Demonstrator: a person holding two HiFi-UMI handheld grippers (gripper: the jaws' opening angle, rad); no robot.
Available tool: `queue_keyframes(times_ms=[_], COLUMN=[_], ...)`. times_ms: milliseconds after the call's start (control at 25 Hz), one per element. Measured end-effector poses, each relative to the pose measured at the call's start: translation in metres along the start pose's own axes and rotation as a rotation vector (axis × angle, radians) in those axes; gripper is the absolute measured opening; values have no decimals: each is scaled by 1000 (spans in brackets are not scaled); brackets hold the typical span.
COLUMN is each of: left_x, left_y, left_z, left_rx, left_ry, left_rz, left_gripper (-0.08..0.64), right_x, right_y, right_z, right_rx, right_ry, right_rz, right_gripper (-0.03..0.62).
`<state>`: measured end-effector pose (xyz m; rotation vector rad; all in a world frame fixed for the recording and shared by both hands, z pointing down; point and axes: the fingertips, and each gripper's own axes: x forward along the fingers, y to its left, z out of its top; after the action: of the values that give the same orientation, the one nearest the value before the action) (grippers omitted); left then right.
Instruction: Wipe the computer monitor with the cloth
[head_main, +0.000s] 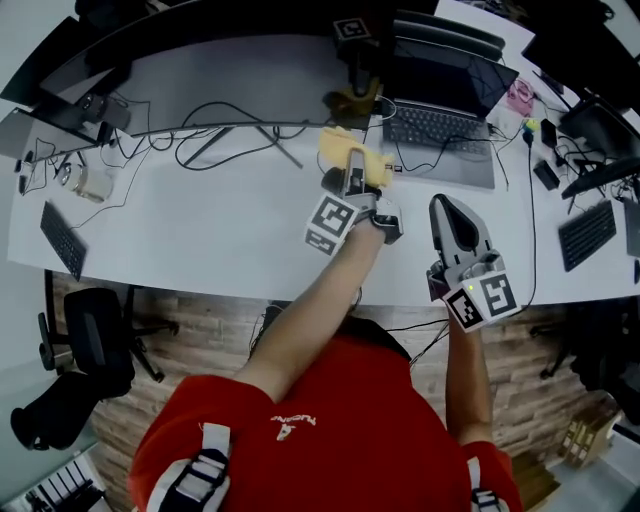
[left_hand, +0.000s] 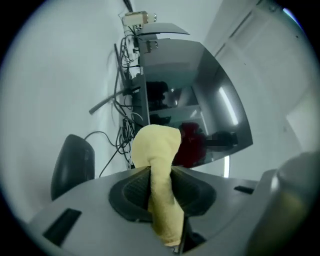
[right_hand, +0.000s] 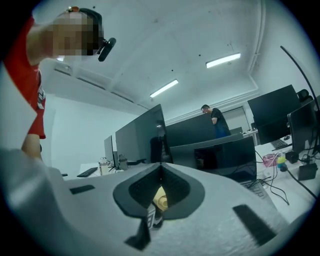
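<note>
A yellow cloth (head_main: 352, 155) is pinched in my left gripper (head_main: 355, 168), which is shut on it above the white desk (head_main: 200, 230). In the left gripper view the cloth (left_hand: 159, 150) stands up between the jaws of that gripper (left_hand: 162, 175), with the wide dark monitor (left_hand: 200, 100) just beyond it. In the head view the curved monitor (head_main: 180, 35) runs along the far side of the desk, a short way beyond the cloth. My right gripper (head_main: 447, 212) hovers to the right, shut and empty, pointing up; its own view shows the right gripper (right_hand: 161, 167) with its jaws closed.
An open laptop (head_main: 440, 95) sits right of the cloth. Cables (head_main: 230, 130) trail under the monitor. A keyboard (head_main: 62, 240) lies at the desk's left end and another keyboard (head_main: 587, 233) at the right. An office chair (head_main: 95, 340) stands at the lower left. A person (right_hand: 215, 120) stands far off.
</note>
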<state>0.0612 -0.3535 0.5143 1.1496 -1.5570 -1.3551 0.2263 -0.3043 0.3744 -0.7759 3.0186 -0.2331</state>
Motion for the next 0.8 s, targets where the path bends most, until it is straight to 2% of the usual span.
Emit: queue_keyframes(times_ms=[200, 360, 800], left_x=[20, 32, 54], left_y=[18, 25, 33], left_z=[0, 6, 21], left_rx=[-101, -146, -193], left_ry=[-106, -166, -204], left_rz=[52, 53, 58], left_gripper=[80, 85, 106], right_x=[-7, -7, 6], right_y=[-14, -20, -27], right_z=[-4, -6, -10], right_rx=[1, -7, 6], right_ry=[17, 32, 31], right_rz=[1, 7, 29], right_gripper=[5, 5, 5])
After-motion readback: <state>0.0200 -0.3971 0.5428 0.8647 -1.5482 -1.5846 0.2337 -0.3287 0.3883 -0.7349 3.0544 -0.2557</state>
